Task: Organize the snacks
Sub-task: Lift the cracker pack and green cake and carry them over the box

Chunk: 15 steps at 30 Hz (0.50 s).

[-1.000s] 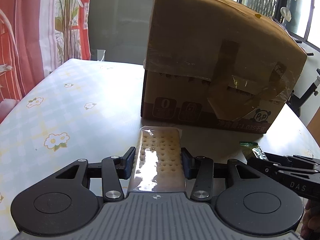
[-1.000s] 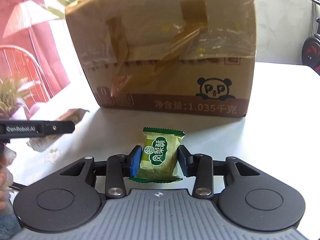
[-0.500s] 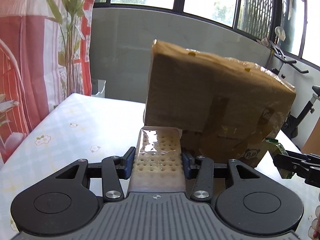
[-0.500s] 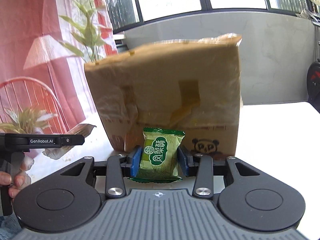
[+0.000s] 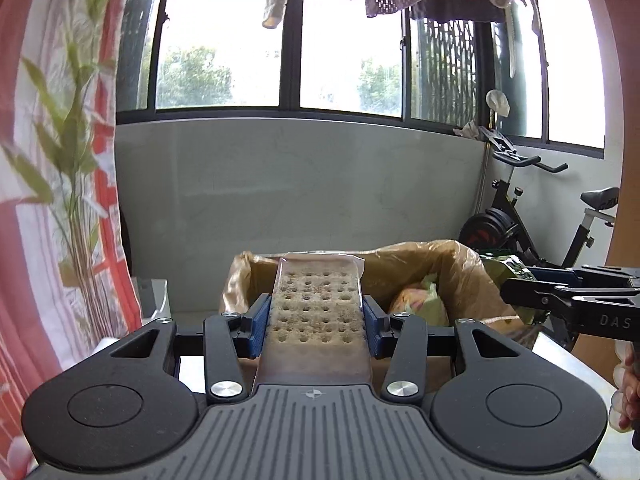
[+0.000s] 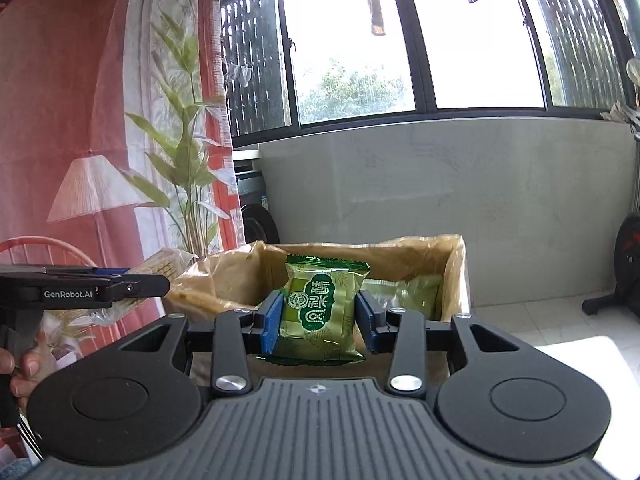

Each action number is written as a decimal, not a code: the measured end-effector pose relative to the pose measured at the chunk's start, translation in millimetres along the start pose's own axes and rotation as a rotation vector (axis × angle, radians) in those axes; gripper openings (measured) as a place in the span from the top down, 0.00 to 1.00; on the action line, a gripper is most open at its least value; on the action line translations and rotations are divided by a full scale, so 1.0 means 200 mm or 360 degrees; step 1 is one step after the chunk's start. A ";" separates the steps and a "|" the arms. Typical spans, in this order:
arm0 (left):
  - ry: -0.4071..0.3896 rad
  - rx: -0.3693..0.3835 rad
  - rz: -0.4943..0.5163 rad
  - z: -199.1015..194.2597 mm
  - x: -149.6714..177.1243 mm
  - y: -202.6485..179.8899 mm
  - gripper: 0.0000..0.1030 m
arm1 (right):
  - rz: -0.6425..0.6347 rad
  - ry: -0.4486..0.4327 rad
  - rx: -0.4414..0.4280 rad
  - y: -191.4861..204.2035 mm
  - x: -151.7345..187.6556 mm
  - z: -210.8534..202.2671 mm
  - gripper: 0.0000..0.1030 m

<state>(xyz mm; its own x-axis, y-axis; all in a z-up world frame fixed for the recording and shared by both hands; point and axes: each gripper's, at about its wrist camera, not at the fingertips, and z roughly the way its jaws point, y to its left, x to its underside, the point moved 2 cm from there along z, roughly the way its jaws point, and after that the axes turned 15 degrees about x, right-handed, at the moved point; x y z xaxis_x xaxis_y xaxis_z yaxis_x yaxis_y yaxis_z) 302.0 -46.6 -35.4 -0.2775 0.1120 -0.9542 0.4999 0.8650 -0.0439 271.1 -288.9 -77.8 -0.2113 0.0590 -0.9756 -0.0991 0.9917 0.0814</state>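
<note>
Pointing away lengthwise, cracker pack (image 5: 318, 312), gripped

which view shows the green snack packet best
The right wrist view: the green snack packet sits centred between the right gripper pads, label facing the camera. The left wrist view shows only its edge at the far right, beyond the cardboard box.

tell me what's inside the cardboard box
The box is lined with a plastic bag. Green snack packets lie at the right, and a pink-and-green one shows in the left wrist view. The held snacks and the hand-held grippers cover the bottom.
</note>
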 end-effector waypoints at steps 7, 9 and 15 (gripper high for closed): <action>0.0159 -0.0134 -0.0005 0.38 -0.09 0.04 0.52 | -0.0020 0.0171 0.0157 0.00 -0.06 0.33 0.60; 0.0194 -0.0160 -0.0006 0.44 -0.07 0.03 0.52 | -0.0019 0.0231 0.0184 -0.02 -0.03 0.37 0.60; 0.0276 -0.0152 -0.0022 0.51 0.00 0.05 0.52 | -0.0128 0.0319 0.0249 -0.02 0.04 0.42 0.60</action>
<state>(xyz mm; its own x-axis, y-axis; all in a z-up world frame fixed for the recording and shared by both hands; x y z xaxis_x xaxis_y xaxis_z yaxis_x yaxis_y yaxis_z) 390.2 -87.1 -65.5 -0.4251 0.1751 -0.8881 0.4170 0.9087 -0.0205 351.7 -283.3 -103.7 -0.3989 -0.0292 -0.9165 0.0248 0.9988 -0.0426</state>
